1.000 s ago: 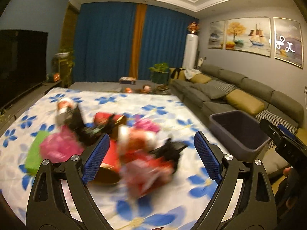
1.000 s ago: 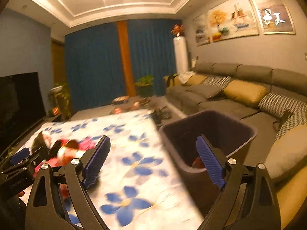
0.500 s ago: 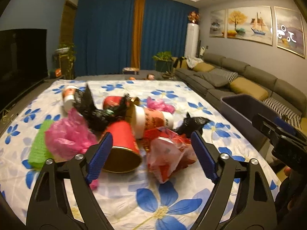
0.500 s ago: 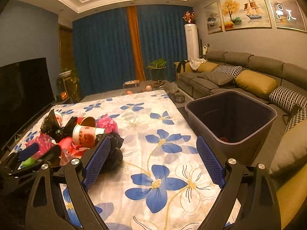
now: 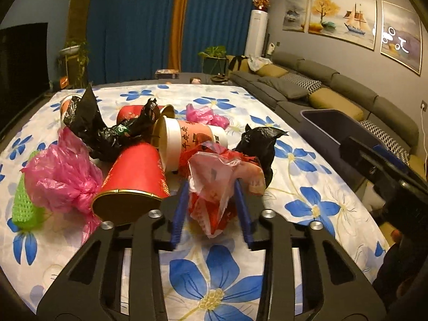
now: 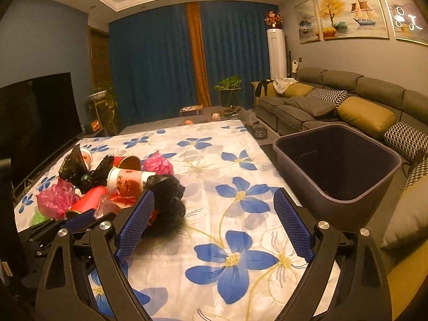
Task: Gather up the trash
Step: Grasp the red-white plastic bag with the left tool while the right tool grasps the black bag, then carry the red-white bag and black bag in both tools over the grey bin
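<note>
A pile of trash lies on the flowered tablecloth (image 5: 219,275): a red paper cup (image 5: 133,184) on its side, a white printed cup (image 5: 190,140), black bags (image 5: 107,131), a pink bag (image 5: 58,176) and a crumpled red-and-clear plastic bag (image 5: 219,184). My left gripper (image 5: 211,208) is shut on the red-and-clear bag at the pile's near edge. My right gripper (image 6: 214,222) is open and empty above the cloth, right of a black bag (image 6: 168,198). The grey trash bin (image 6: 339,171) stands to the right of the table.
A grey sofa (image 6: 334,101) with yellow cushions runs along the right wall behind the bin. A dark TV (image 6: 37,117) stands at the left. A green mesh item (image 5: 22,208) lies at the pile's left edge. Blue curtains hang at the back.
My left gripper has moved in on the pile and closed on the red-and-clear plastic bag. My right gripper has swung left from over the bin to above the tablecloth, still open.
</note>
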